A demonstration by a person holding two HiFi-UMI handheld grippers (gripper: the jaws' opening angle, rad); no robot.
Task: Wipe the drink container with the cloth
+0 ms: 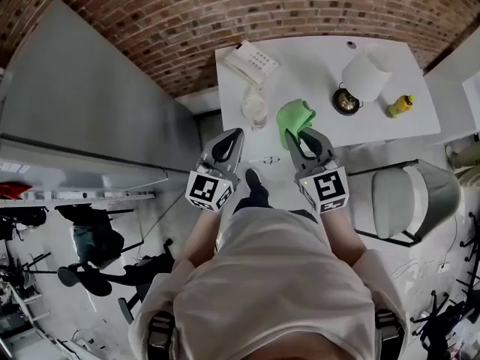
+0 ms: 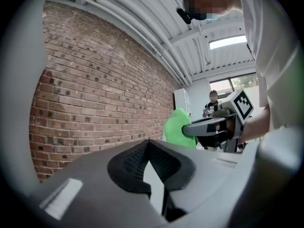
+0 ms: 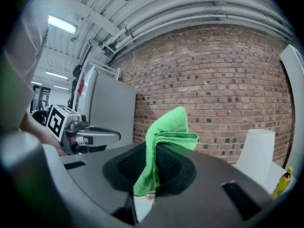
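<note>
Green microfibre cloth [image 1: 294,118] was off the table, pinched between the right gripper [image 1: 304,135] pads with a folded end sticking up above them. It hung over the near edge of the white table [image 1: 315,43]. Clear plastic drink container [image 1: 255,111] stood upright on the table's near left part, just left of the cloth; contents too small to tell. Left gripper [image 1: 236,135] sat near-left of it, off the table, tips pressed together on nothing. Small yellow bottle [image 1: 400,106] stood at the table's right, label unreadable. Each gripper cube carried black-and-white square markers. White-shaded lamp [image 1: 366,75] stood centre-right, white desk phone [image 1: 251,60] far left.
</note>
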